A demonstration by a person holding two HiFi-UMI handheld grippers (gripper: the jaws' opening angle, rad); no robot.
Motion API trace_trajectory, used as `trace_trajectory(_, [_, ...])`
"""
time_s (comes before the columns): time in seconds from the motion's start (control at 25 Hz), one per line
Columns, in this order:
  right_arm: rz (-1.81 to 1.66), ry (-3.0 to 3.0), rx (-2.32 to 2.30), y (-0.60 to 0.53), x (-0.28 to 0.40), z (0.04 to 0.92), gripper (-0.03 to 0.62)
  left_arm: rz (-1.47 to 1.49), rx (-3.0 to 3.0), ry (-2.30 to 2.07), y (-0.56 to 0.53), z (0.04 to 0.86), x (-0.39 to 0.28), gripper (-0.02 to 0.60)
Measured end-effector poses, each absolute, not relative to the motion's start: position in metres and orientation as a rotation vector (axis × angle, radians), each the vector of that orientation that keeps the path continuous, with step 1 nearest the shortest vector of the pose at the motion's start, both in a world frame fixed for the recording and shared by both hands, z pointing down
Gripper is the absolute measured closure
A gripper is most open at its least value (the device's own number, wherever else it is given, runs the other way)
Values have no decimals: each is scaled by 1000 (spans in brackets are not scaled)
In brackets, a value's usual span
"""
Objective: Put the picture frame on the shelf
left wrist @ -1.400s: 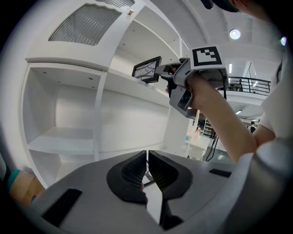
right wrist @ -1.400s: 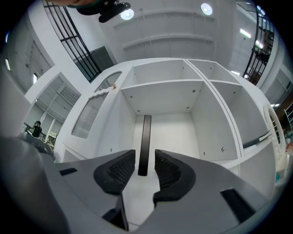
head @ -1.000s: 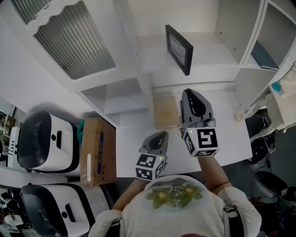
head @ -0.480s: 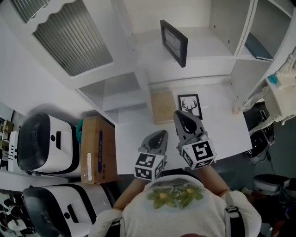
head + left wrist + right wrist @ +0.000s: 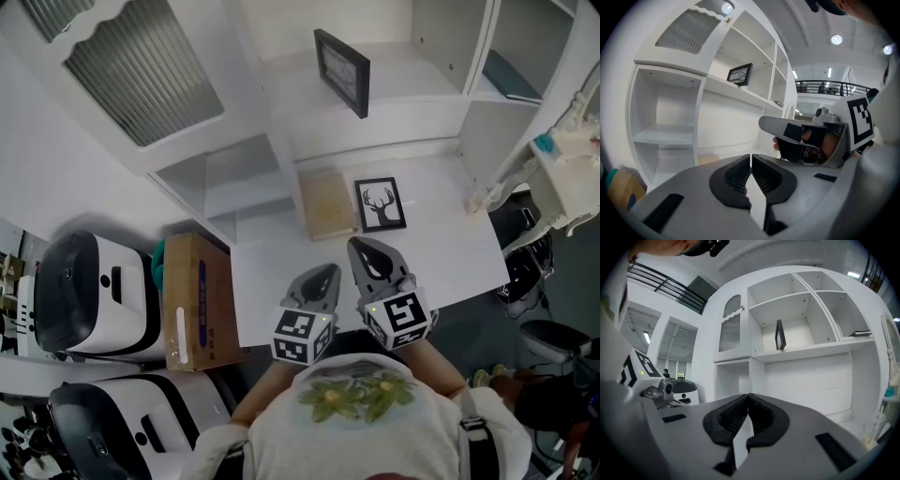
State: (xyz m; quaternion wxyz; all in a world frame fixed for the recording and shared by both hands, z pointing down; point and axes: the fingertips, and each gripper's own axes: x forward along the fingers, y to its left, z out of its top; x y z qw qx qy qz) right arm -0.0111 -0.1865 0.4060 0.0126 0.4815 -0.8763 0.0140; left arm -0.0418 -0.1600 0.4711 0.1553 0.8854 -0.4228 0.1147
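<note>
A black picture frame (image 5: 342,70) stands upright on the white shelf (image 5: 403,103), and it also shows in the left gripper view (image 5: 740,74) and the right gripper view (image 5: 780,334). A second frame with a deer print (image 5: 381,203) lies flat on the white table (image 5: 450,253), next to a beige board (image 5: 327,206). My right gripper (image 5: 361,246) is shut and empty near the table's front edge, short of the deer frame. My left gripper (image 5: 325,273) is beside it, also shut and empty. Both pairs of jaws meet at the tips (image 5: 751,157) (image 5: 749,397).
A cardboard box (image 5: 197,300) and two white machines (image 5: 94,291) stand at the left of the table. A dark book (image 5: 511,77) lies in the shelf's right compartment. An ornate white stand (image 5: 562,178) rises at the right.
My right gripper has drawn back from the shelf and down toward the table's front edge, uncovering the deer frame. The left gripper has shifted only slightly.
</note>
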Motion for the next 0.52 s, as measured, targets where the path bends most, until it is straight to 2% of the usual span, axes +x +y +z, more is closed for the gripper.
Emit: trace_trajectory(0.52, [129,-2639,1534,-159,-1,430,562,336,2537,-1117,-128,486,-32,541])
